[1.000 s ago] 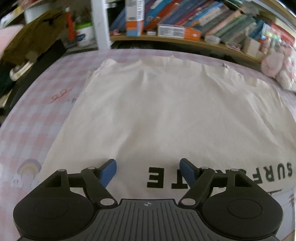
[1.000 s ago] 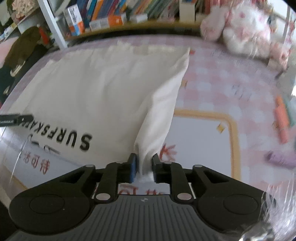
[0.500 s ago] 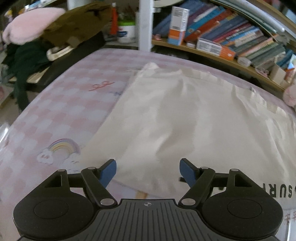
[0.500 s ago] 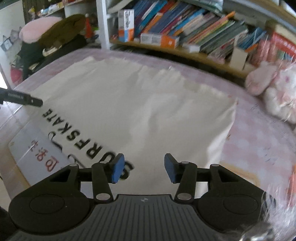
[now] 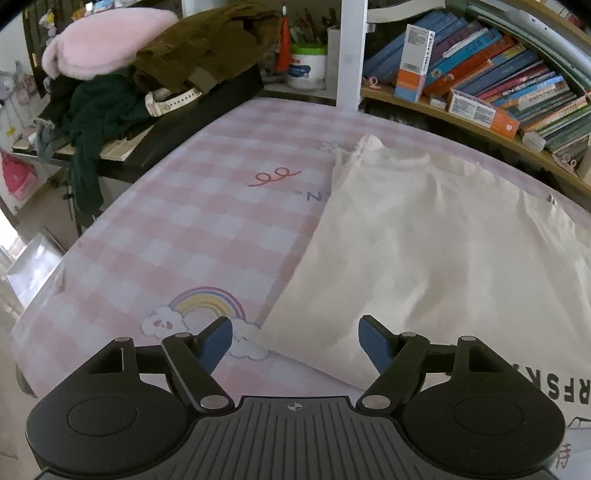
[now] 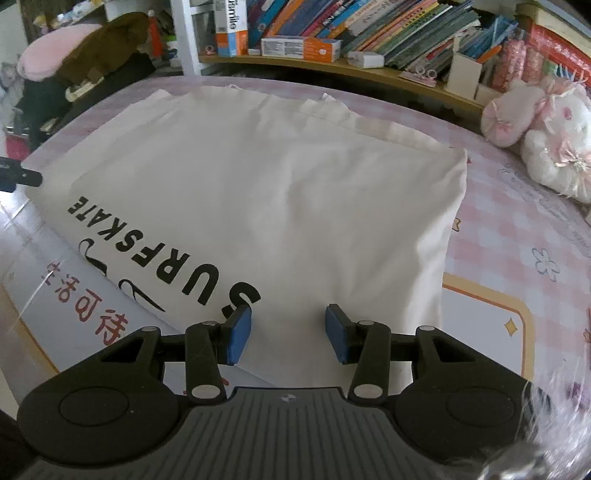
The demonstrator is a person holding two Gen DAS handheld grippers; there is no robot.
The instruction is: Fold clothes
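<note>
A cream T-shirt [image 6: 280, 192] with black "SURFSKATE" lettering lies partly folded on the pink checked cloth [image 5: 207, 221]. My left gripper [image 5: 295, 343] is open and empty, just above the shirt's near left corner [image 5: 273, 332]. My right gripper [image 6: 288, 332] is open and empty, over the shirt's near right edge. The shirt also shows in the left wrist view [image 5: 443, 251]. A tip of the left gripper [image 6: 18, 177] shows at the left edge of the right wrist view.
A bookshelf [image 6: 332, 33] runs along the back. Plush toys [image 6: 546, 129] sit at the right. A pile of dark and pink clothes [image 5: 147, 66] lies on a side table at the left. A white printed sheet [image 6: 74, 295] lies under the shirt's near edge.
My right gripper let go of the shirt's side, which now lies folded over, and opened. My left gripper moved left from the lettering to the shirt's left corner, staying open.
</note>
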